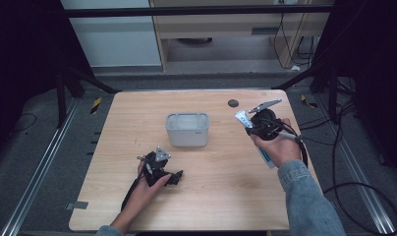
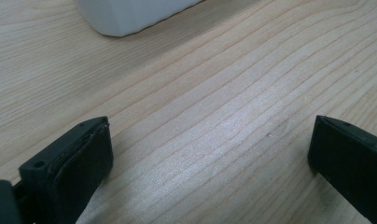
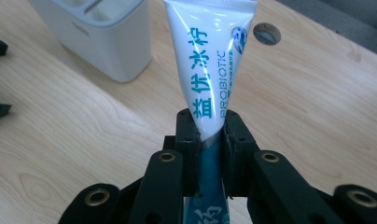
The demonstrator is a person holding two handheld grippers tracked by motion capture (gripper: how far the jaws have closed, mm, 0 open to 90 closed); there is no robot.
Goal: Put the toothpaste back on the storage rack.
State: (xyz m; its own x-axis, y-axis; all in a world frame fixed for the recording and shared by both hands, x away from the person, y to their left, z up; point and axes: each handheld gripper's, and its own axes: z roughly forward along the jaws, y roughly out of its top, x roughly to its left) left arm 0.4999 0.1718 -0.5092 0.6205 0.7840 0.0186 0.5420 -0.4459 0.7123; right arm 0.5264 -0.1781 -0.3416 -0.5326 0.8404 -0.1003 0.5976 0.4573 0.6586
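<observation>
A white toothpaste tube (image 3: 210, 56) with teal lettering is clamped between the jaws of my right gripper (image 3: 210, 128), its flat crimped end pointing away from the camera. In the high view the tube (image 1: 243, 119) sticks out up-left of the right gripper (image 1: 262, 126), and its other end shows below the hand. A pale grey rectangular holder (image 1: 187, 129) stands mid-table, to the left of the tube; its corner shows in the right gripper view (image 3: 102, 37). My left gripper (image 1: 174, 178) rests low over the table near the front left, jaws wide apart over bare wood (image 2: 210, 144).
The wooden table (image 1: 211, 196) has a small dark round hole (image 1: 233, 103) near its far right edge. Black frame bars and cables surround the table. The holder's white base (image 2: 126, 16) lies just ahead of the left gripper.
</observation>
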